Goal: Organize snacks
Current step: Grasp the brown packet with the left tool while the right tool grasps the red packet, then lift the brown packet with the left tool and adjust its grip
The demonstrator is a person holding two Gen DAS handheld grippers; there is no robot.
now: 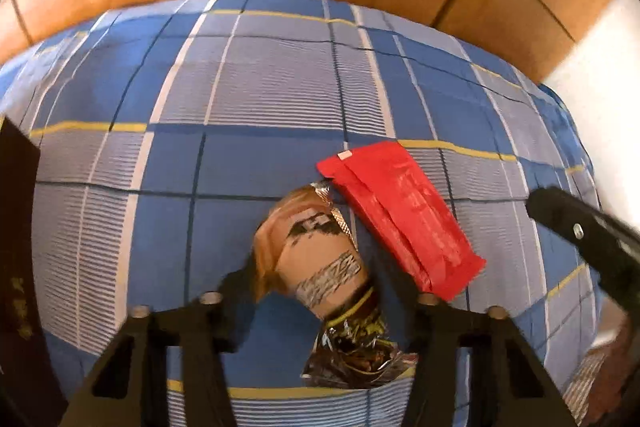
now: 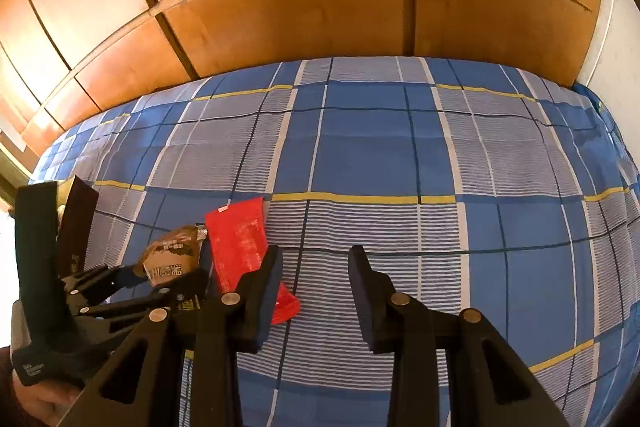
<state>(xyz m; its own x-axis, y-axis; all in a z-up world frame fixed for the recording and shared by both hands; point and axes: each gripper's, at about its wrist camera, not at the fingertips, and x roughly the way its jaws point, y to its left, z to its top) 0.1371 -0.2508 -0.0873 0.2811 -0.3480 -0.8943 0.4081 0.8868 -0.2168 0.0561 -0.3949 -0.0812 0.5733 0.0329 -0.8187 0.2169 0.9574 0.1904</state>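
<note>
The left gripper [image 1: 316,291] pinches the tan packet [image 1: 316,259], its long axis running away along the fingers, beside the red packet [image 1: 400,219]; the right gripper [image 2: 314,263] stands spread, empty.

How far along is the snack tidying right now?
Nothing looks sorted yet. In hand: the left gripper straddles the brown packet on the bedspread; a firm grip isn't clear. Left: the red packet lies beside it, untouched, and the right gripper hangs open and empty. The dark box stands nearby.
</note>
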